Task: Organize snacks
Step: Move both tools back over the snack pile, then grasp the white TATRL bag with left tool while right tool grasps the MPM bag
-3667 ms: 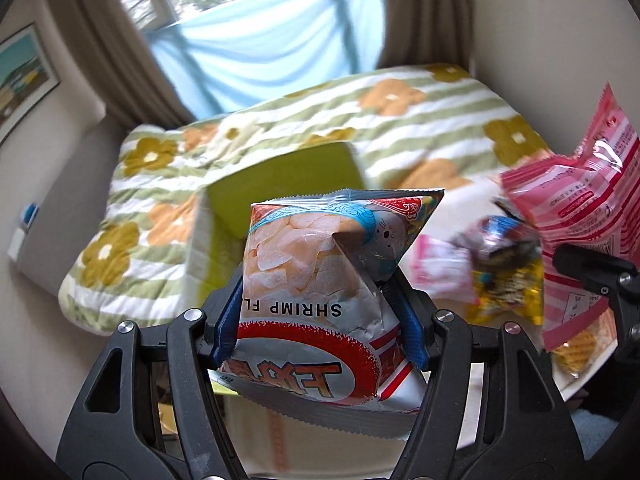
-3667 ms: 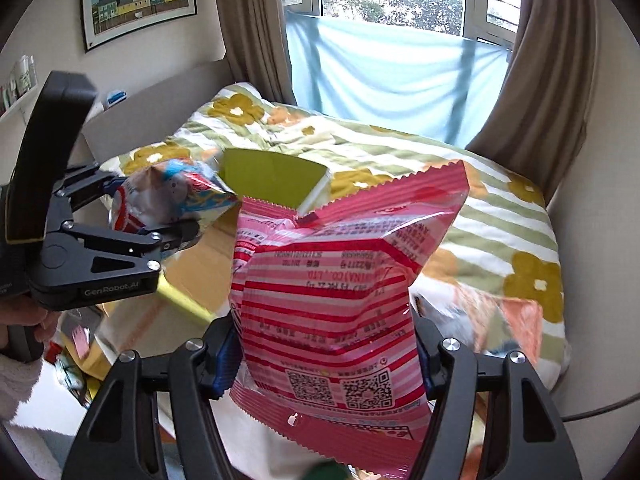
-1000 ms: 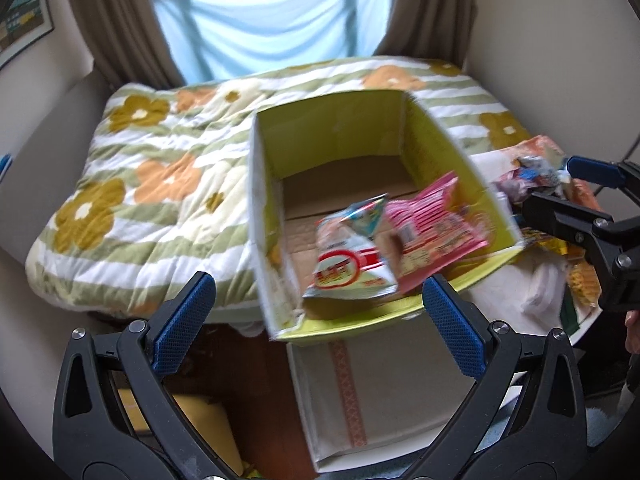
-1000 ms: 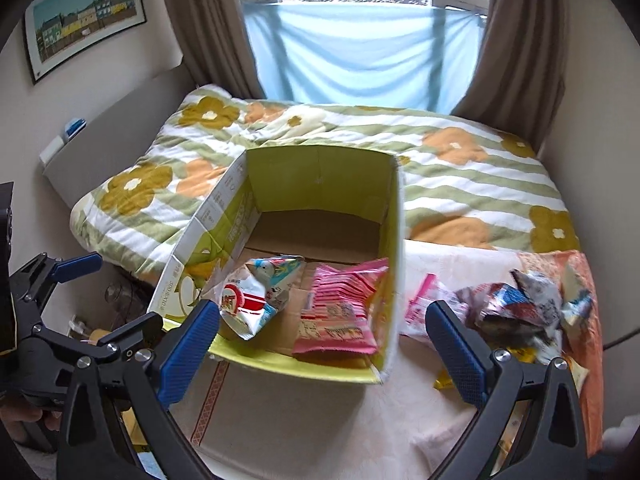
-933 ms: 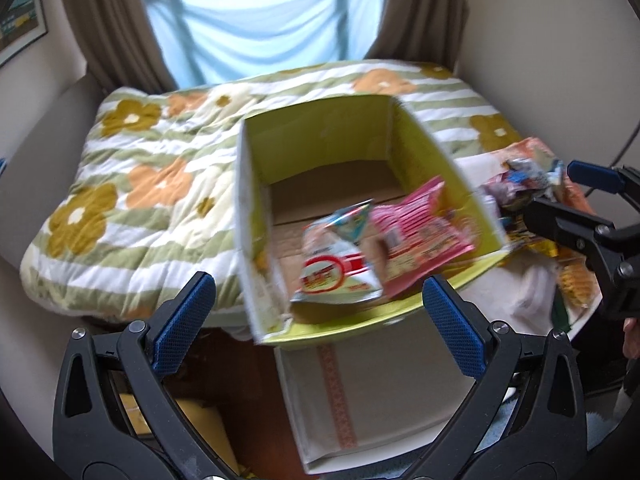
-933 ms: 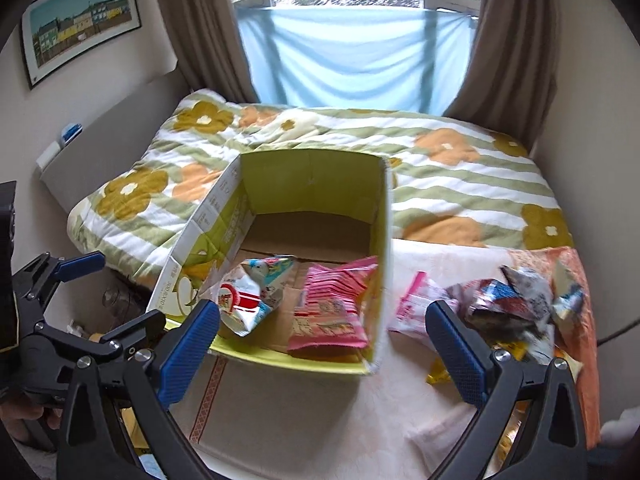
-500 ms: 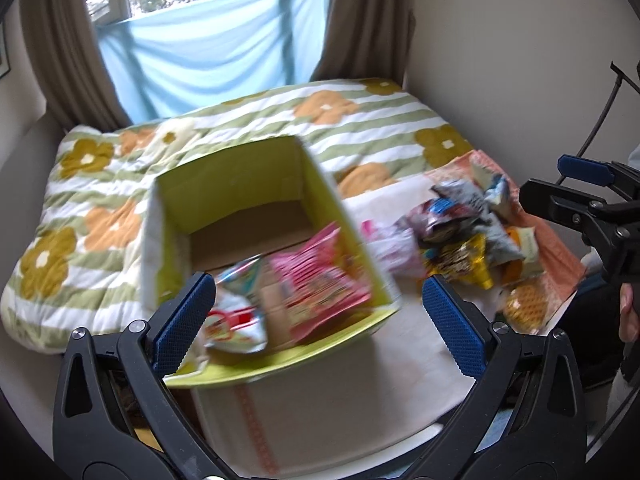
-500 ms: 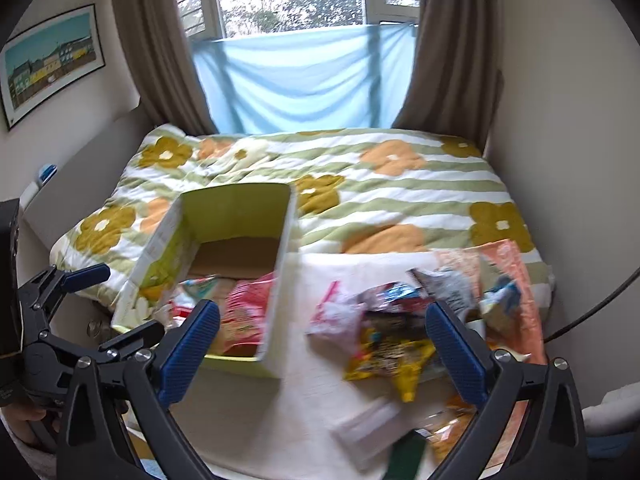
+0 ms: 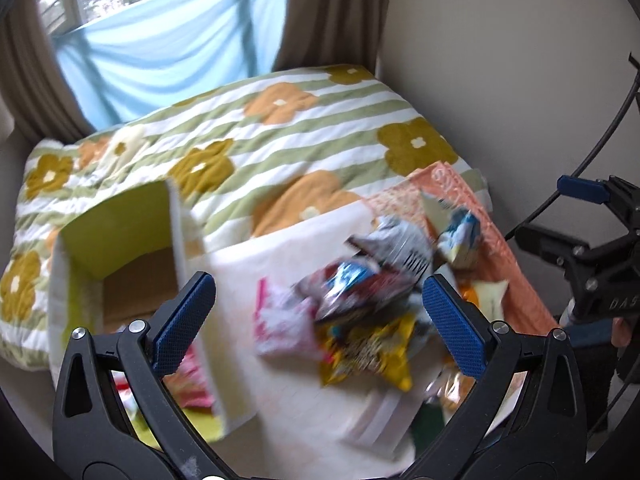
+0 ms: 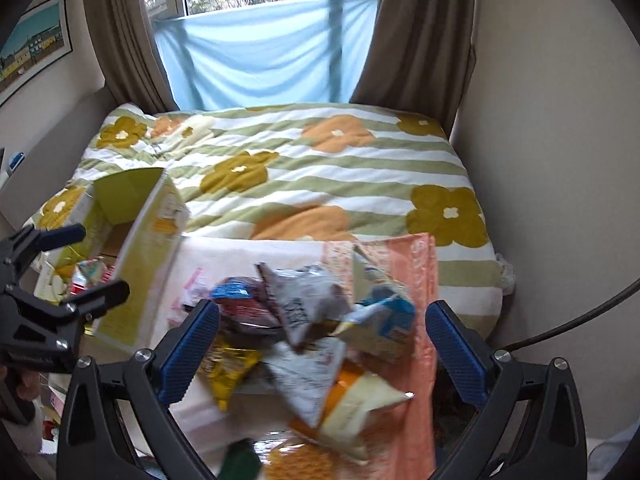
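Both grippers, left (image 9: 318, 314) and right (image 10: 322, 344), stood wide open and empty above the snack pile (image 10: 316, 320) on the worktop beside the box (image 10: 132, 240); next, a packet needs grasping.

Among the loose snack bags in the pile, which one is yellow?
The yellow bag at the pile's near left edge, next to the pink packet. The other bags are grey, blue, red or white.
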Demonstrator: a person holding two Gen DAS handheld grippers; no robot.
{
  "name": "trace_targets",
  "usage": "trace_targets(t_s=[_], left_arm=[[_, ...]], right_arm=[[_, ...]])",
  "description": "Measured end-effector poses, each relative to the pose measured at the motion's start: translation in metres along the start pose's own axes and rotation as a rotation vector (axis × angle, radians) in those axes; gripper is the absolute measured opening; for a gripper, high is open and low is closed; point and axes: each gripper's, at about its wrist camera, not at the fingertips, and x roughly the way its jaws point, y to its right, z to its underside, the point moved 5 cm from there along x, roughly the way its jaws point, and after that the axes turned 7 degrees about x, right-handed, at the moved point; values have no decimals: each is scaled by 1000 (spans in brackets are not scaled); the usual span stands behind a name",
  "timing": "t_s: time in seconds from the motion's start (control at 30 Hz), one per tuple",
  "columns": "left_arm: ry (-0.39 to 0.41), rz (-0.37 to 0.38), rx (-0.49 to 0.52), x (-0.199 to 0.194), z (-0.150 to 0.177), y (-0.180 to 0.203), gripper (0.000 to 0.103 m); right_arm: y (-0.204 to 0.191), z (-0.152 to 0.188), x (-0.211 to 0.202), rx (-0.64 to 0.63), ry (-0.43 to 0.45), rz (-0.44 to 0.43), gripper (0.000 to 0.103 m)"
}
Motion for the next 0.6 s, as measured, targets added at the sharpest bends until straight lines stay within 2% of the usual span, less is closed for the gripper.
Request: trace_targets(t_s=[0.13,0.33,0.47,0.6], left_arm=[[-33,-1,97,36,-27,32,103],[-140,63,262,100,-50,76,103],[-241,103,377,148,-49,98,103],[-329,151,386,185,-35,102,103]], right_arm=[[39,-6,33,-2,-60,-28,102],[71,-8,78,4,-143,-57,102],[79,-6,100,16,-172,-88,102],[80,-3,121,31,-199,-109,102]])
